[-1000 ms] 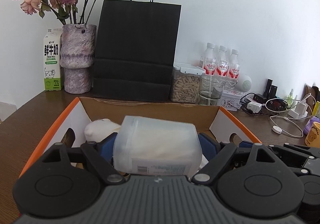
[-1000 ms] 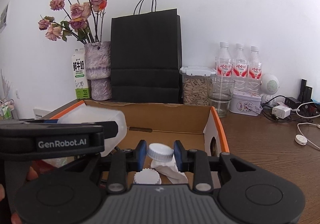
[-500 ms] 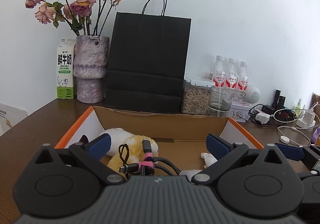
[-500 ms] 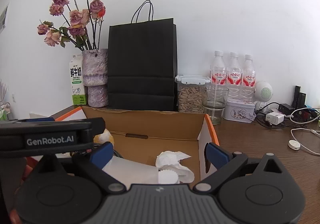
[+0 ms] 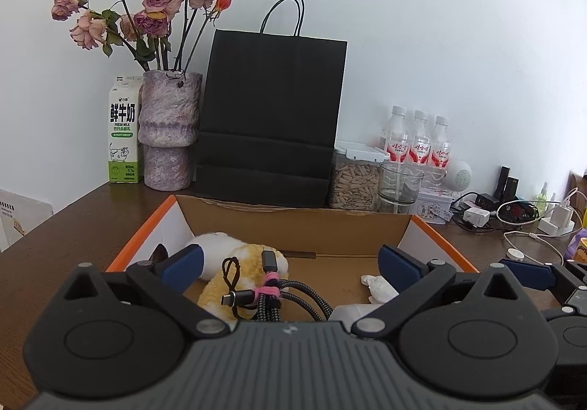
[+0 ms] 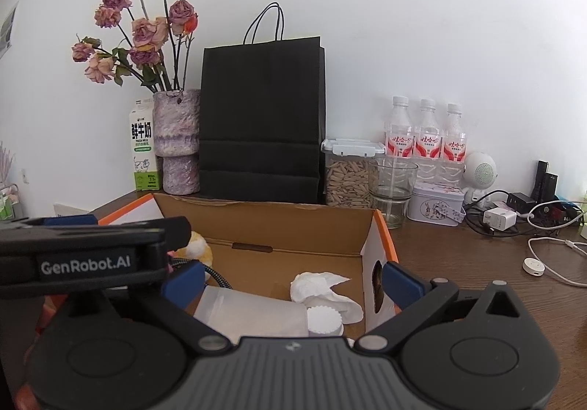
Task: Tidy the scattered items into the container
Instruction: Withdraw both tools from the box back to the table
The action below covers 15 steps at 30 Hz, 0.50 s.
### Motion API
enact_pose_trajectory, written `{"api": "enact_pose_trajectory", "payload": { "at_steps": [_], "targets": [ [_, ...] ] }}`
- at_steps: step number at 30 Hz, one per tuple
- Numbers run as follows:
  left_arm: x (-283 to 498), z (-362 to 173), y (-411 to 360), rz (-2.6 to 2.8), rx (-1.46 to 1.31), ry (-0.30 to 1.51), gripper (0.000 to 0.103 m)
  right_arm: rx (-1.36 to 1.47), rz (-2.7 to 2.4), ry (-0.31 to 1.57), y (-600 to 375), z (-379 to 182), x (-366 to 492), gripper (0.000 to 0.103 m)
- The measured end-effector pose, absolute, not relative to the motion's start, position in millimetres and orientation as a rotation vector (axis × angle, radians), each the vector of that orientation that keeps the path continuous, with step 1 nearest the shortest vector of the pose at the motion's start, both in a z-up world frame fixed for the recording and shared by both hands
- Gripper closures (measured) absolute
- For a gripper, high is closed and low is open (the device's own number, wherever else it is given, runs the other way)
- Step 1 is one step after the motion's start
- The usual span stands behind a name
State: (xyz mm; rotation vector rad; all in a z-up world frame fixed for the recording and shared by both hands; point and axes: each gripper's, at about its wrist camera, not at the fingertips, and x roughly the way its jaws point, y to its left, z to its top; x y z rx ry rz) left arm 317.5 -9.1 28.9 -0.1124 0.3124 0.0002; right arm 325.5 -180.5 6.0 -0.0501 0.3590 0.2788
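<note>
both claws hover at the near edge of the open box, which sits on the brown counter. the left claw is released, its blue pads spread wide with nothing pressed between them. the right claw is released too; its jaws have just been opening, and the bottle lies loose in the box below and between its pads, on its side, white cap toward the right. a crumpled tissue lies just beside the cap, touching it. in the left view a white and yellow plush rests at the box's left side, with a braided cable bundled by a pink tie lying on top of it. behind the box stand a black bag, a vase of dried roses, a milk carton, a seed jar, a glass and three water bottles. chargers and white cords lie on the counter at the right.
</note>
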Motion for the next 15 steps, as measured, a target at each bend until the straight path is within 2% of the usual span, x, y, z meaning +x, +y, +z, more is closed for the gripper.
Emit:
{"api": "enact_pose_trajectory", "payload": {
  "at_steps": [15],
  "targets": [
    [241.8, 47.4, 20.8, 0.024, -0.11, 0.294, 0.0, -0.028, 0.301, 0.343, -193.2, 18.8, 249.7, 0.0]
  ]
}}
